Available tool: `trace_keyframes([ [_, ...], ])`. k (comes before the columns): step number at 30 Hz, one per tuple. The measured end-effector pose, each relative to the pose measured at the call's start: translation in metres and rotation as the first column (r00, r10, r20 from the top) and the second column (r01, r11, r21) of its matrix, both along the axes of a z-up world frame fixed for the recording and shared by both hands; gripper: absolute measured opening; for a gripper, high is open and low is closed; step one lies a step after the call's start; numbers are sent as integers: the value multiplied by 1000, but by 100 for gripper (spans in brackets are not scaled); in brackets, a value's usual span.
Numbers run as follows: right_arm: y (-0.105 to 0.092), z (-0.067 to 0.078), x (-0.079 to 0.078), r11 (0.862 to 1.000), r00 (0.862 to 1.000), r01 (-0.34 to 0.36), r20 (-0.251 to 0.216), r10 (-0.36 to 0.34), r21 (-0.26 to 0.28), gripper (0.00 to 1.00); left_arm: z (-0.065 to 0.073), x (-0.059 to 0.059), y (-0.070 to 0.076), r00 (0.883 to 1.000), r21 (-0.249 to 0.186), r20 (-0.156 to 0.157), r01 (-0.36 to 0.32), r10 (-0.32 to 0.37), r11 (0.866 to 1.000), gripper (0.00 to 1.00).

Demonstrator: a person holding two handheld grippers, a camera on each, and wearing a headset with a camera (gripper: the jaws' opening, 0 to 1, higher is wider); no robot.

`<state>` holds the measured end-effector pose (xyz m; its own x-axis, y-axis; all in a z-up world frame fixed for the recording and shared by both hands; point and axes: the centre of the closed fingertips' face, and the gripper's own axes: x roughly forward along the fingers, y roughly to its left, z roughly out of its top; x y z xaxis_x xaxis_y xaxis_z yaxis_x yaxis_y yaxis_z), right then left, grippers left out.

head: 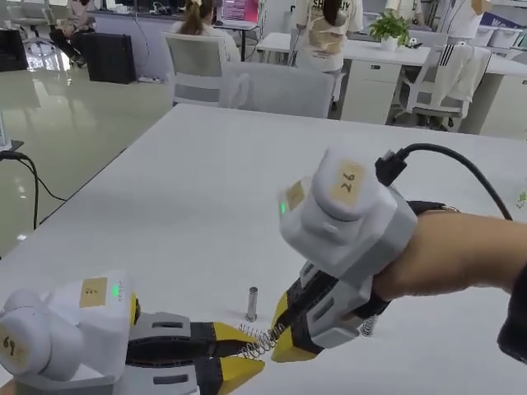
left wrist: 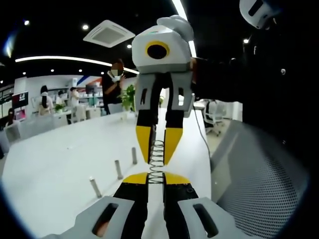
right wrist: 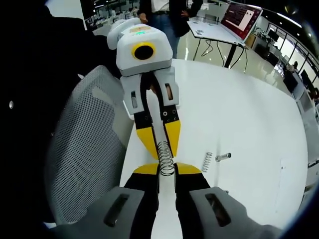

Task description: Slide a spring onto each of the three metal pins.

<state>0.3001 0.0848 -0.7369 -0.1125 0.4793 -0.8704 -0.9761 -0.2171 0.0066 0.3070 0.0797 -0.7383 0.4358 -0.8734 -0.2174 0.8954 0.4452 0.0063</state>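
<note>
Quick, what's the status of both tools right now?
The left tool is closed on one end of the spring.
The right tool is closed on the other end of the same spring.

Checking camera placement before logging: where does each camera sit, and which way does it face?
Head view: on the headset, facing forward and down at the table; left claw, right claw and a forearm show.
Left gripper view: on the left claw, looking along its jaws at the right claw and three pins.
Right gripper view: on the right claw, facing the left claw.
Shared: the spring gripped by both claws.
</note>
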Motion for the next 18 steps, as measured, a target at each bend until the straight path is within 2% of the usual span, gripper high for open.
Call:
trace_keyframes([
  [13, 11, 4, -4, 997, 998, -56, 40, 58, -45, 8, -2, 1, 1, 1000, 14, 3, -2, 2, 1000, 3],
  [18, 16, 7, -7, 997, 997, -71, 37, 73, -40, 8, -2, 1, 1, 1000, 13, 3, -7, 7, 1000, 3],
])
